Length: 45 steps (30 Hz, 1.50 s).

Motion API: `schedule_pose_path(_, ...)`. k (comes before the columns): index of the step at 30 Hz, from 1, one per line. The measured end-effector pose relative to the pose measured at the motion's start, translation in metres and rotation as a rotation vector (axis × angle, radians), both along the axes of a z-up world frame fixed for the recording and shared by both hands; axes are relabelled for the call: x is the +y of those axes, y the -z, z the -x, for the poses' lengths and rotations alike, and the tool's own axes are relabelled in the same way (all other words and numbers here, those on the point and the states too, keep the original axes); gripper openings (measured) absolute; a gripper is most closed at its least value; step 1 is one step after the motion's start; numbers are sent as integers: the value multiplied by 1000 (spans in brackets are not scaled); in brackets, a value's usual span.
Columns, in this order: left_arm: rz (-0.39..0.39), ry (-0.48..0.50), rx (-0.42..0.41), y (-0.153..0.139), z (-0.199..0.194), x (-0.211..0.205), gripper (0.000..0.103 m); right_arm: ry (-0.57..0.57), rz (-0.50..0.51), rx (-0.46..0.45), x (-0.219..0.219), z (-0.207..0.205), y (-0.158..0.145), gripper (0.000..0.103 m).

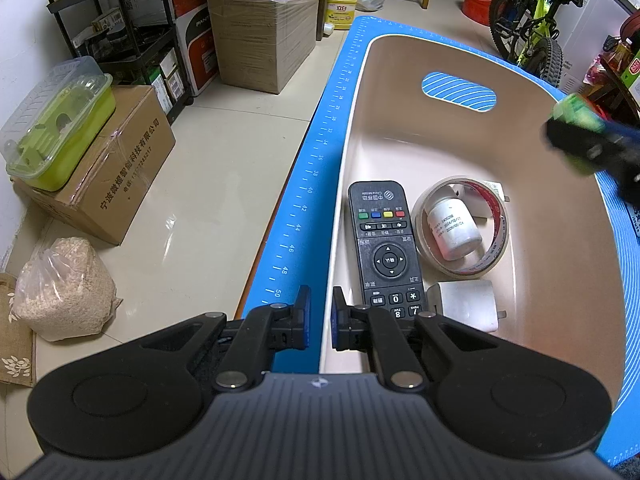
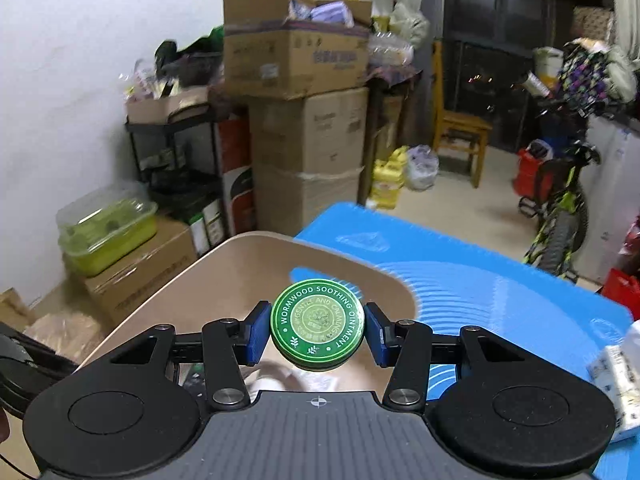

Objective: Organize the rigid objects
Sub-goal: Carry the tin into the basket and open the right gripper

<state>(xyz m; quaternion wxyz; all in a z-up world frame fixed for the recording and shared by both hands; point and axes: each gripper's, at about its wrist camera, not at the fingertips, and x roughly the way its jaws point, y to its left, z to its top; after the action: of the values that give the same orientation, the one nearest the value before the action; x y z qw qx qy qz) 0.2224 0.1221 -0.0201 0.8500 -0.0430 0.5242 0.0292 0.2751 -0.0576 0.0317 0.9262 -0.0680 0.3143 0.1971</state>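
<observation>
The right tool (image 2: 317, 334) gripped a green tin (image 2: 318, 324) by its sides, above the beige bin (image 1: 400, 120) on the blue mat (image 1: 308, 184). The left tool (image 1: 321, 318) clamped the bin's rim. A remote (image 1: 384, 240), tape roll (image 1: 460, 228) and white bottle (image 1: 454, 228) lay inside.

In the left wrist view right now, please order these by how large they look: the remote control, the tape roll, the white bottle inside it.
1. remote control, longest.
2. tape roll: wider than the remote but shorter, so the first two are close.
3. white bottle, clearly smallest; it lies within the roll's ring.
</observation>
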Motion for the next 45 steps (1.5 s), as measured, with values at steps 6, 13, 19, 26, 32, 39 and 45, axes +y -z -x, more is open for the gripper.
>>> schedule_pose_path(6,6,0,-1,0,0,-1,12,-76,72,112,32,2,25,54)
schedule_pose_path(13,6,1,-2,0,1,-1,12,-123,133,208,49,5,44,54)
schedule_pose_path(19,-2,4,-3,-1,1,-3,11,-145,178,269,54,2,56,54)
schedule_pose_path(26,-3,0,-3,-1,0,-3,11,-145,214,350,57,-1,70,54)
schedule_pose_path(32,-7,-1,-3,-1,-1,-3,11,-142,234,397,55,-6,75,54)
schedule_pose_path(39,-10,-1,-2,-1,0,-2,11,-138,251,451,56,-11,81,54)
schedule_pose_path(45,-12,1,-2,-1,0,0,11,-121,237,448,53,-11,79,62)
